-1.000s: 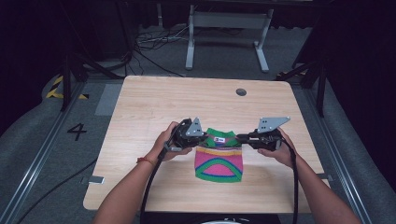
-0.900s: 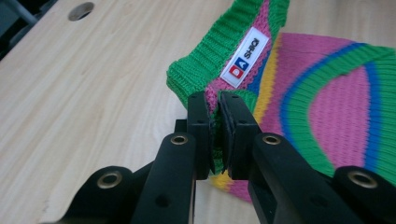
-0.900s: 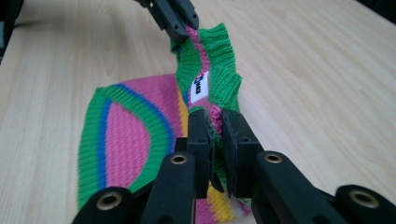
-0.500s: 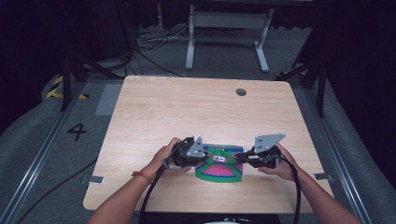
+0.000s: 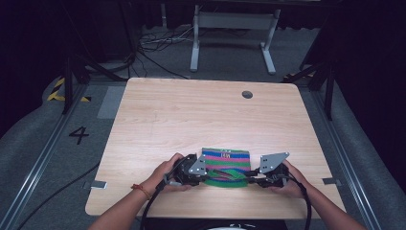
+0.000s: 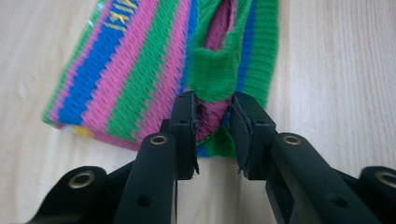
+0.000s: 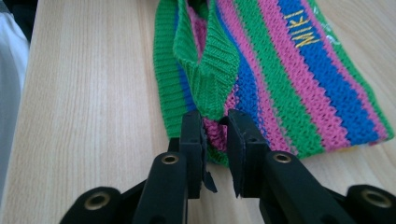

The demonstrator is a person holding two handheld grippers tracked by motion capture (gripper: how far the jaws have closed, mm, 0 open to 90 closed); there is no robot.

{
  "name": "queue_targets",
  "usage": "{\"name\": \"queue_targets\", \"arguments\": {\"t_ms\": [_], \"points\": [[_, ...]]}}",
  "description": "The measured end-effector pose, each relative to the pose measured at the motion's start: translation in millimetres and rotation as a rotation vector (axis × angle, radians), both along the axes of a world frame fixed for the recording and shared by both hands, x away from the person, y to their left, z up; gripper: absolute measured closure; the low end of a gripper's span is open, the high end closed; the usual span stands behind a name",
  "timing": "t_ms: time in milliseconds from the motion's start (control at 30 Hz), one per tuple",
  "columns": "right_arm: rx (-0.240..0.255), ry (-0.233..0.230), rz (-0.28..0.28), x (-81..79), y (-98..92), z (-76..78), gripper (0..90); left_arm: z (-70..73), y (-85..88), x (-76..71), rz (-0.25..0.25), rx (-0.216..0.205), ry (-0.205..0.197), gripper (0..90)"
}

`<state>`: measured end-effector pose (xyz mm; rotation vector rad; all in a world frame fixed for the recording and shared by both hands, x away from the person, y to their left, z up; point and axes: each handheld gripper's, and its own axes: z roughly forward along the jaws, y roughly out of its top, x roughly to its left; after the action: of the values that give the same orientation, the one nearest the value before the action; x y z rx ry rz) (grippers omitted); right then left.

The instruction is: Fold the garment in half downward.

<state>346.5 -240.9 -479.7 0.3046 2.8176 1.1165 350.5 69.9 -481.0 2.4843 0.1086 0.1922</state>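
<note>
Now I have a striped knitted garment [image 5: 226, 165], green, pink and blue, lying folded on the near part of the wooden table [image 5: 191, 115], between my two grippers. The left gripper [image 6: 212, 105] has just been opening; its jaws stand slightly apart with a pink and green fold between them, apparently no longer pinched. The right gripper [image 7: 215, 122] has been opening likewise, loose around the opposite edge. I judge I am releasing after a fold; next I should back both grippers away without snagging. Yellow lettering on a blue stripe is partly unreadable.
</note>
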Motion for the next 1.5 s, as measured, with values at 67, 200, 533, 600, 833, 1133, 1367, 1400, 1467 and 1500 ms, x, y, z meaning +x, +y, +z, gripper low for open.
{"name": "queue_targets", "arguments": {"t_ms": [67, 200, 533, 600, 833, 1133, 1367, 1400, 1467, 1500], "points": [[-0.007, -0.003, -0.007, -2.0, -0.3, -2.1, 74.7, -2.6, 0.3, -1.2, 0.008, -0.007, -0.005, 70.4], [-0.001, -0.004, -0.024, -2.0, -0.5, -6.5, 74.6, -6.7, 0.8, 0.4, 0.025, -0.029, -0.011, 69.7], [0.034, -0.016, -0.099, 9.8, -3.5, -11.5, 70.9, -9.3, 3.6, 15.7, 0.093, -0.067, 0.011, 64.7], [0.032, -0.016, -0.102, 10.2, -4.4, -10.4, 66.9, -6.3, 4.8, 14.5, 0.097, -0.075, 0.015, 58.4], [0.047, -0.04, -0.137, 5.2, -12.0, 2.2, 62.4, 15.0, 23.5, 12.8, 0.15, -0.182, -0.004, 52.6], [0.078, -0.058, -0.125, 0.3, 7.0, 6.3, 68.6, 1.2, -1.1, 15.3, 0.1, -0.154, 0.042, 64.6], [0.038, -0.04, -0.137, 1.3, 12.2, -12.2, 69.6, -11.9, -7.8, 10.2, 0.091, -0.106, 0.05, 62.7], [0.036, -0.048, -0.137, 1.4, 11.4, -12.5, 68.6, -12.5, -7.8, 10.2, 0.09, -0.105, 0.041, 62.3], [0.026, -0.065, -0.138, 1.5, 11.0, -13.0, 68.2, -13.5, -7.8, 10.7, 0.091, -0.108, 0.032, 62.4], [0.029, -0.067, -0.143, 2.4, 11.1, -13.3, 68.2, -13.4, -7.9, 11.2, 0.098, -0.102, 0.028, 62.5]]}}
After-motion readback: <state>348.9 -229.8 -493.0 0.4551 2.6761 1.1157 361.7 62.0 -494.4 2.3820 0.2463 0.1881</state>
